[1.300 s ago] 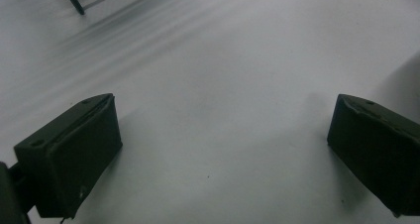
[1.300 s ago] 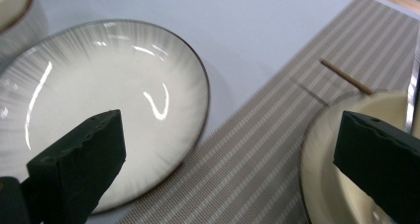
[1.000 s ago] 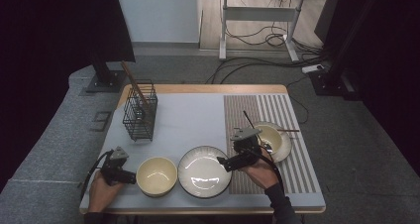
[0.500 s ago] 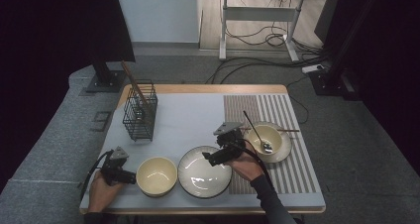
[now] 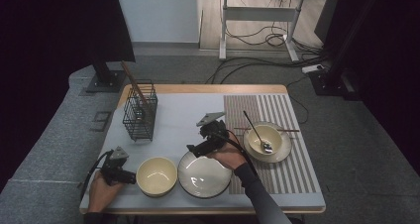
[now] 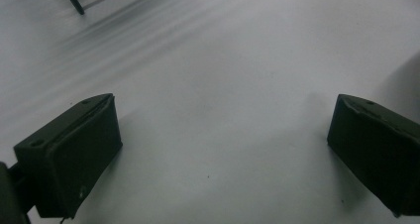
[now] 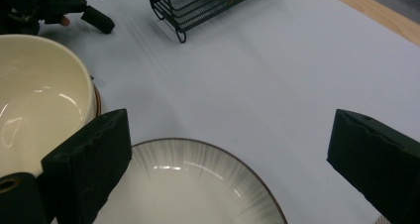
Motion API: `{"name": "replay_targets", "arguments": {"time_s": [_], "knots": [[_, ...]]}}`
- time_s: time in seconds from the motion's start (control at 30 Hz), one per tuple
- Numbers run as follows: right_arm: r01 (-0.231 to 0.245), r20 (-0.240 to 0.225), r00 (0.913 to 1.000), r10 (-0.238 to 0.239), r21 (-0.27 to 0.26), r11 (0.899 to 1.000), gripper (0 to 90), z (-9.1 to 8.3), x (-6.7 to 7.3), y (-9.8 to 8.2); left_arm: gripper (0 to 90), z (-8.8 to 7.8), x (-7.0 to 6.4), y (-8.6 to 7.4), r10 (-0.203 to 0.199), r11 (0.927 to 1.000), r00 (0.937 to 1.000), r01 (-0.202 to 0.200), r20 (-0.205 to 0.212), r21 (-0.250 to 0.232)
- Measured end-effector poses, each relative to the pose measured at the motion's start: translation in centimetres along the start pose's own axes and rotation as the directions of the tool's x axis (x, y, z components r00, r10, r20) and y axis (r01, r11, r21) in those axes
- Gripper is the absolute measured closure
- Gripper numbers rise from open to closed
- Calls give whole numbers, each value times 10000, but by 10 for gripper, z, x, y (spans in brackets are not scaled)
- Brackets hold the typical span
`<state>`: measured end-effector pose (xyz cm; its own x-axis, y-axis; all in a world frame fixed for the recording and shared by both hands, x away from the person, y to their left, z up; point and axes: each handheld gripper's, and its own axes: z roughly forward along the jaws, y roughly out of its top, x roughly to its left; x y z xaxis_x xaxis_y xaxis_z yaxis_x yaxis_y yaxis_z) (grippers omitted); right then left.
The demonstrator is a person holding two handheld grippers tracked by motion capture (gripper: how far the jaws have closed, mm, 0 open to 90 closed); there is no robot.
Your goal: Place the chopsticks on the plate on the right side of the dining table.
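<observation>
Nearest the person, along the front edge of the pale grey tabletop [image 5: 183,112], sit two dishes side by side: a cream-coloured glazed ceramic bowl [image 5: 156,175] and, just to its right, a shallow grey-white ceramic plate with a thin brown rim [image 5: 204,174]. The left gripper [image 5: 130,177] rests low on the tabletop just left of the bowl, its jaws spread wide with bare surface between them in the left gripper view. The right gripper [image 5: 192,150] hovers over the far-left rim of the plate, jaws likewise wide apart and holding nothing; the right gripper view looks down past them onto the plate's rim.

Judging by its shine, the plate is stiff, fairly heavy for its size, slippery and breakable, so the rim is the place to pinch, one jaw above and one beneath, squarely and without twisting.

Further right, on a striped placemat [image 5: 285,135], a smaller cream bowl on a saucer [image 5: 266,141] holds a metal spoon [image 5: 257,133]. Farthest back at the left stands a black wire basket [image 5: 139,112] with what are probably wooden chopsticks [image 5: 134,89] leaning out.
</observation>
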<state>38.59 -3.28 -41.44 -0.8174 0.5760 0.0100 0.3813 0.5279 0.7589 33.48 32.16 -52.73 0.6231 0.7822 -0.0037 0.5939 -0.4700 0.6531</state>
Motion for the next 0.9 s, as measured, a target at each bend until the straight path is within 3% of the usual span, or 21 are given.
{"name": "replay_targets", "arguments": {"time_s": [0.23, 0.27, 0.77, 0.9], "knots": [[288, 30, 9996, -287, -214, 9994, 82, 13, 7, 18, 0, 0, 0, 0, -3, 10000, 10000, 3, 6, 0], [323, -201, 9993, -329, -293, 9990, 101, 17, 9, 24, 0, 0, 0, 0, 0, 10000, 10000, 0, 9, 0], [331, -388, 9986, -357, -675, 9972, 165, 40, 19, 50, 0, 0, 0, 0, 6, 10000, 10000, -6, 11, 11], [384, -458, 9981, -423, -818, 9959, 235, 46, 22, 59, 0, 0, 0, 0, -3, 10000, 10000, 3, 17, 5]]}}
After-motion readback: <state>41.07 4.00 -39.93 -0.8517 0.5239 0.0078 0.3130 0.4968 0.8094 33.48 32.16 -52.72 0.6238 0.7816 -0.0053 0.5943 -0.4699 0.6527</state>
